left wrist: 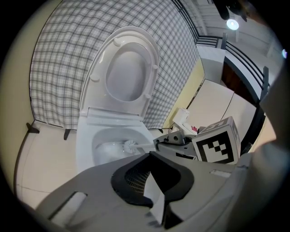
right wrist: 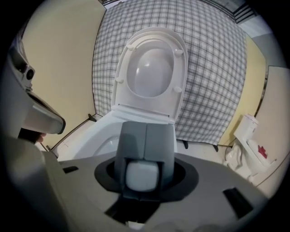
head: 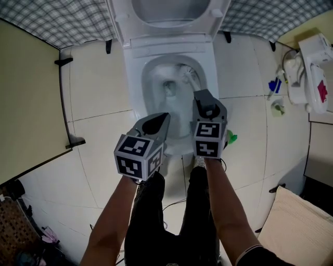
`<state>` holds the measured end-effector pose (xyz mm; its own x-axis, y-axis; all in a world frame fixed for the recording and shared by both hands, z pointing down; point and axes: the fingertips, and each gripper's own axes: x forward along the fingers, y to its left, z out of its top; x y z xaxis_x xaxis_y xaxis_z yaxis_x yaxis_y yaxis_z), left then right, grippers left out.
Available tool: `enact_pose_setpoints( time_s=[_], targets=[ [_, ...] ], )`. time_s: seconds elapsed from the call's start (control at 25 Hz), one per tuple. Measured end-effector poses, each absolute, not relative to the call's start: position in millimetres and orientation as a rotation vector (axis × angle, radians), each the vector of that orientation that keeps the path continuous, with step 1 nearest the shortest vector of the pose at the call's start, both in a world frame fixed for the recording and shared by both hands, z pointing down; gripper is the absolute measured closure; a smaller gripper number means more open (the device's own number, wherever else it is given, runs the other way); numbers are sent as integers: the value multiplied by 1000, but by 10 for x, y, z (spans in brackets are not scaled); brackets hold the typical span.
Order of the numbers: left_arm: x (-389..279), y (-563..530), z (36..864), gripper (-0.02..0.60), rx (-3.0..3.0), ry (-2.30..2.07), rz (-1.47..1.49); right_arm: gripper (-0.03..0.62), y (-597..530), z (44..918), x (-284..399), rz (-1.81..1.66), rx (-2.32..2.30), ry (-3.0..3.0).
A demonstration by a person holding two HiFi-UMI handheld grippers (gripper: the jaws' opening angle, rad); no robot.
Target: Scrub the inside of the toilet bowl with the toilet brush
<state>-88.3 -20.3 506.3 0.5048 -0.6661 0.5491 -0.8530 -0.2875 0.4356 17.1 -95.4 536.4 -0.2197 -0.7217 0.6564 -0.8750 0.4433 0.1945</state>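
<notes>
**Toilet bowl** (head: 147, 78): open. The seat and lid (head: 166, 13) stand raised against the chequered cloth (head: 62, 21) behind.

**Contents:** The white bristle head of the toilet brush (head: 188, 76) sits inside the bowl, at the right rear of the inner wall. Its handle runs back toward the person.

**Right tongs** (head: 202, 96): clamped on the brush handle. The handle's rounded white end (right wrist: 142, 176) is seated between the two grey jaws. The tongs sit over the bowl's front right rim.

**Left tongs** (head: 157, 121): jaws together, nothing between them. They hang over the front left rim, just beside the right tongs.

**Clearance:**
- Left of the toilet, the tiled floor (head: 99, 88) lies bare up to the yellow wall panel (head: 26, 98).
- On the right, a white fixture (head: 312, 67) and a small blue item (head: 274, 85) stand well apart from the bowl.
- A green object (head: 231, 138) lies near the toilet base.
</notes>
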Motion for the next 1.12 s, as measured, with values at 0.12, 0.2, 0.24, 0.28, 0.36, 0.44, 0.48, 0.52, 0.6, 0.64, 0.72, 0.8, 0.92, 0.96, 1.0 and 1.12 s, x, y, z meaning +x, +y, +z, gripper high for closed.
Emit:
enact_pose_setpoints(
  time_s=[0.12,0.2,0.24,0.28,0.36,0.44,0.48,0.52,0.6,0.64,0.72,0.8,0.92,0.96,1.0,1.12],
  targets=[
    [-914,-172,5036,574,2046,-1234,329,419,-891,5327,228,329,1402,-1948],
    [-957,-152,5031,574,2045,-1233,328,419,-824,5315,266,351,1435,-1923],
    [-982,-145,5029,574,2044,-1234,328,419,-794,5312,285,358,1445,-1915],
    [-1007,-144,5025,574,2043,-1237,327,419,-773,5312,307,362,1452,-1910],
    [-1050,-150,5020,574,2040,-1243,322,419,-757,5318,358,362,1460,-1900],
    [-1075,-152,5022,574,2037,-1248,319,419,-742,5332,419,358,1459,-1883],
    [-1079,-151,5024,574,2034,-1249,318,419,-732,5326,431,357,1454,-1879],
    [-1078,-151,5026,574,2032,-1251,317,419,-721,5307,425,355,1444,-1882],
    [-1061,-150,5029,574,2029,-1252,315,419,-699,5275,406,345,1407,-1907],
    [-1043,-148,5029,574,2029,-1250,314,419,-691,5269,408,341,1388,-1925],
    [-1001,-145,5022,574,2029,-1244,311,419,-709,5274,439,347,1363,-1958],
    [-978,-153,5016,574,2030,-1243,310,419,-785,5275,442,357,1345,-1993],
    [-1012,-149,5034,574,2021,-1257,319,418,-921,5251,283,397,1295,-2079],
    [-1031,-140,5046,574,2016,-1264,324,418,-953,5256,210,420,1270,-2112],
    [-1046,-130,5057,574,2009,-1270,329,418,-977,5266,142,440,1244,-2143],
    [-1081,-125,5069,574,1994,-1291,337,418,-1036,5307,-20,464,1175,-2201]
  ],
)
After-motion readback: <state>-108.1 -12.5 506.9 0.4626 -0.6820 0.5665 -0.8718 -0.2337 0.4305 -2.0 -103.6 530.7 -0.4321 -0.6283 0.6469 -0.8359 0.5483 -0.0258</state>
